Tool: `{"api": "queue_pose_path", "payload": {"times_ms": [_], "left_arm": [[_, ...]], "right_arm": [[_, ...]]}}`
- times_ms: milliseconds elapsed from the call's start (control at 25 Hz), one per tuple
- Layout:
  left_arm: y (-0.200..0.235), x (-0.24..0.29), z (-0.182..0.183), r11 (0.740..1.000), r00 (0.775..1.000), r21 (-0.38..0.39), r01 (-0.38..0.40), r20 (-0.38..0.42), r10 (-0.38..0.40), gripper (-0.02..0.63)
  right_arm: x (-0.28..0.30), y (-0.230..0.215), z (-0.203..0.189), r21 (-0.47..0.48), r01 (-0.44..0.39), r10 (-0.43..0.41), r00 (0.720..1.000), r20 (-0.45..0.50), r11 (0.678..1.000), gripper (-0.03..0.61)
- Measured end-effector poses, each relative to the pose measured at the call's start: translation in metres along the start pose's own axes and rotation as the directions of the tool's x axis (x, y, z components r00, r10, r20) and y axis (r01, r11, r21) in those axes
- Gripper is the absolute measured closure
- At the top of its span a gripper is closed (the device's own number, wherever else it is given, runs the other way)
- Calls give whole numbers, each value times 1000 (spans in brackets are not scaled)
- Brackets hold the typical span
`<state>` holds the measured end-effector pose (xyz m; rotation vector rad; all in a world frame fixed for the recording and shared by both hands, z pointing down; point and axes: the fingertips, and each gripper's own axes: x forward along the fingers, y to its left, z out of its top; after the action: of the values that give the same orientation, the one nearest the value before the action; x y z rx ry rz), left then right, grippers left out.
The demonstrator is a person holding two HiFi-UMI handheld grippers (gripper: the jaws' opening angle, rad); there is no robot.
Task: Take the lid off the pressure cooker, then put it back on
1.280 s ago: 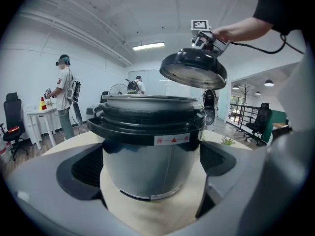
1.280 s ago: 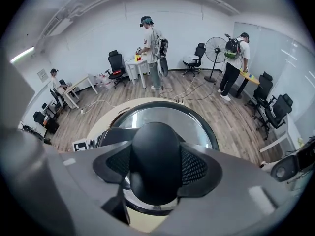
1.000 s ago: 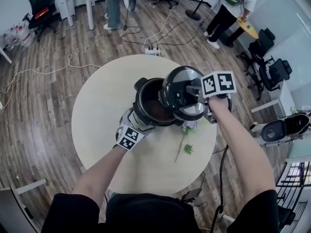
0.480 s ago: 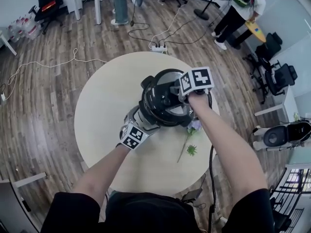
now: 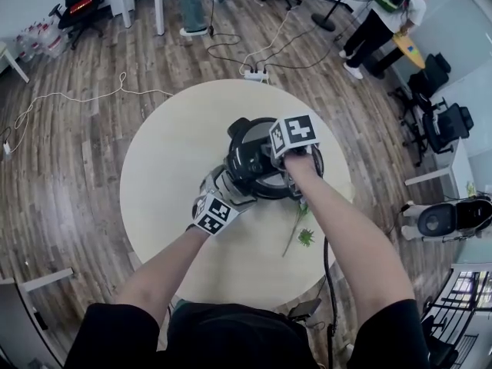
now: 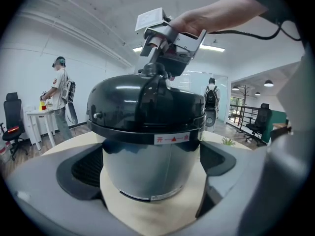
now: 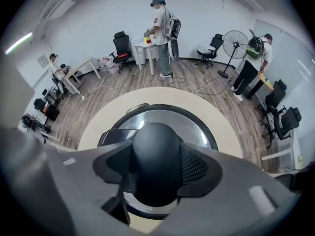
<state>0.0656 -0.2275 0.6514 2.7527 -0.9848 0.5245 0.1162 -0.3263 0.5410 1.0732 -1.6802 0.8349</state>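
Note:
A black and silver pressure cooker point(image 5: 250, 177) stands in the middle of the round table point(image 5: 165, 175). Its black domed lid point(image 5: 257, 156) now sits on top of the pot. My right gripper point(image 5: 283, 160) comes down from above and is shut on the lid's black knob point(image 7: 156, 156), which fills the space between its pads. The left gripper view shows the lid point(image 6: 123, 104) level on the steel body point(image 6: 147, 166), with the right gripper point(image 6: 160, 65) above it. My left gripper point(image 5: 229, 181) is shut on the cooker's body from the near left side.
A flower stem point(image 5: 298, 225) lies on the table just right of the cooker, under my right forearm. Cables and a power strip point(image 5: 254, 75) run over the wooden floor behind the table. A person point(image 5: 380, 21), office chairs and a fan stand far back.
My right gripper carried the tilted lid from the right of the open pot leftward and down onto it, so the pot's inside is now covered. The left gripper stayed put.

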Motion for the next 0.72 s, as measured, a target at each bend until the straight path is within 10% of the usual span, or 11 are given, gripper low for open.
{"api": "queue_pose_path", "payload": {"times_ms": [720], "left_arm": [[-1, 0, 4, 1000, 1000, 3, -2, 19, 2, 23]], "right_arm": [[1, 2, -1, -64, -3, -1, 998, -56, 998, 290]]}}
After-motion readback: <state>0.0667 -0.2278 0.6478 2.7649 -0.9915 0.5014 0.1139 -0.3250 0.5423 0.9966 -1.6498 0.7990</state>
